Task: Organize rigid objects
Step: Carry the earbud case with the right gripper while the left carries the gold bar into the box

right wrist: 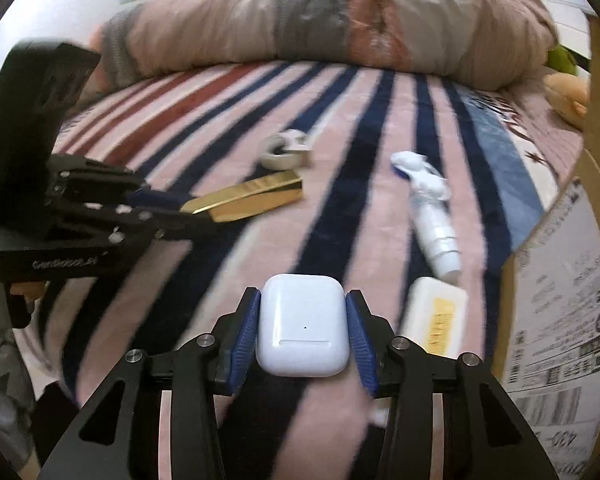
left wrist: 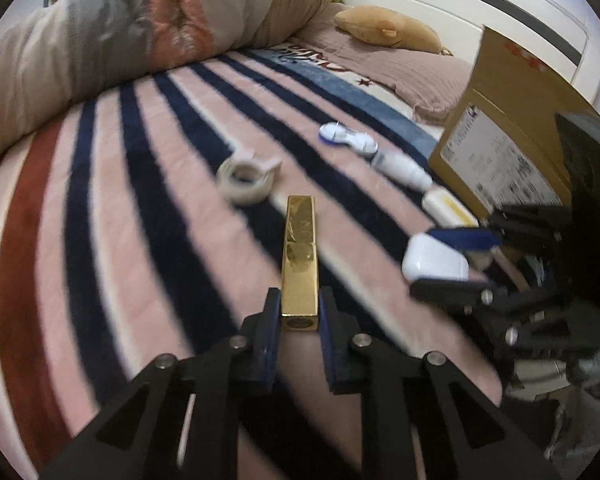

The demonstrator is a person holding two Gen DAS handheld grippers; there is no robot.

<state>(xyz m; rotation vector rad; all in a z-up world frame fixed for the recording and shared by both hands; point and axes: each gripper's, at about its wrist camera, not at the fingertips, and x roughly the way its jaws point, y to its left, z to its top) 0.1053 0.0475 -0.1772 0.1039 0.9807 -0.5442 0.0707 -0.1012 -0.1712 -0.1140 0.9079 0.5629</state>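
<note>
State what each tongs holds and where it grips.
Left tongs: gold bar, pinched at its near end. Right tongs: white earbud case, clamped across its two sides.

Gold bar [left wrist: 299,258], white earbud case [right wrist: 303,335], pink navy-striped blanket [left wrist: 172,216], brown cardboard box [left wrist: 512,120]

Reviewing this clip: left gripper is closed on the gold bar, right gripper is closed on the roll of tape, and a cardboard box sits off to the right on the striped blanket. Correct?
Not quite. The right gripper is closed on the white earbud case, not the roll of tape, which lies untouched on the striped blanket; the right wrist view shows it. The left gripper on the gold bar and the cardboard box are as you said.
</note>
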